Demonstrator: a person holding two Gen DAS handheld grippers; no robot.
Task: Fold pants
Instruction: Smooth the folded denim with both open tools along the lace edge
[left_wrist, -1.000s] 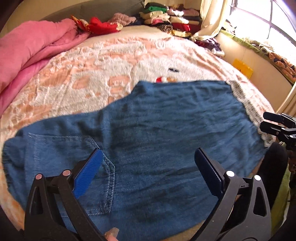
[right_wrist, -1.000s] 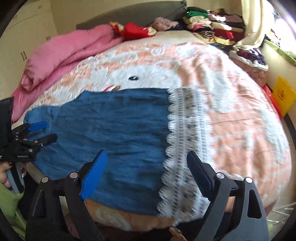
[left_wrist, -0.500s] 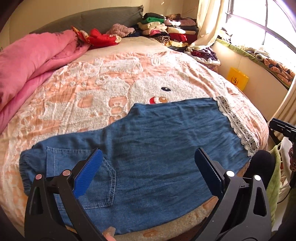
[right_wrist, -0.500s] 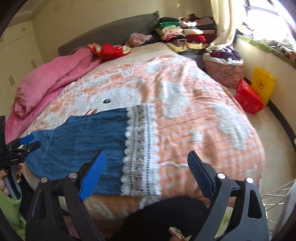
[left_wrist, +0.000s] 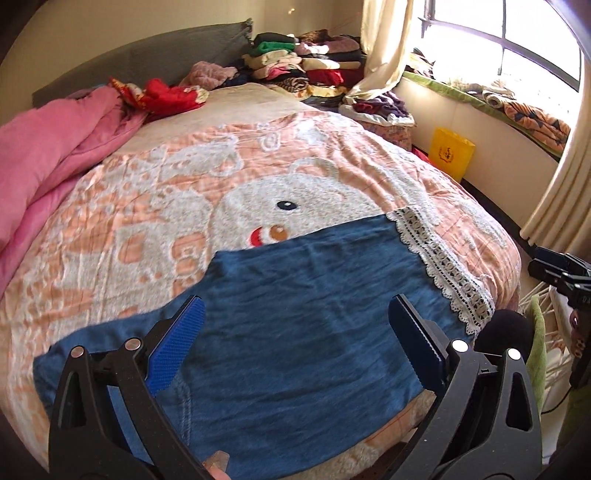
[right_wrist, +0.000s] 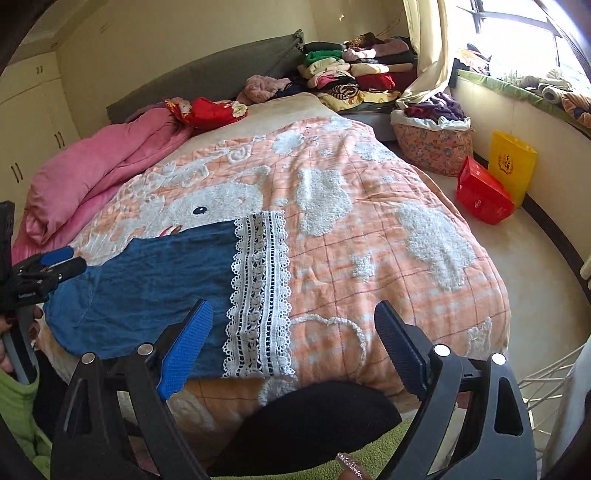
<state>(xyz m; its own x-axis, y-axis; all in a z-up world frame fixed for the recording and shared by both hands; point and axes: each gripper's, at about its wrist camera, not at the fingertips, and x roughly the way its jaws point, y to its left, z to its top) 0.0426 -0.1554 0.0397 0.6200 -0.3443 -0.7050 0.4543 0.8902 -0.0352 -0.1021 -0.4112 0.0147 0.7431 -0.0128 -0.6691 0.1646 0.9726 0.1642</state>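
Left wrist view: the blue denim pants with a white lace hem (left_wrist: 295, 314) lay spread flat across the near end of the bed with a peach and white teddy-bear blanket (left_wrist: 221, 184). The left tool (left_wrist: 295, 332) hung above the middle of the pants, its blue-padded fingers (left_wrist: 173, 343) wide apart and gripping nothing. The lace hem lay to the right, and the waist end with a stitched pocket lay lower left. The right tool (left_wrist: 557, 266) showed at the far right edge, off the bed and apart from the pants.

Right wrist view: the right tool (right_wrist: 293, 343) was held level over the bed's near edge, fingers (right_wrist: 184, 347) wide apart and empty. The pants (right_wrist: 155, 280) lay ahead and to the left, the lace hem roughly in line with the left finger. The left tool (right_wrist: 55, 264) showed at the left edge, just beside the waist end, its tips open. A rumpled pink quilt (right_wrist: 92, 173) lay along the bed's far left side.
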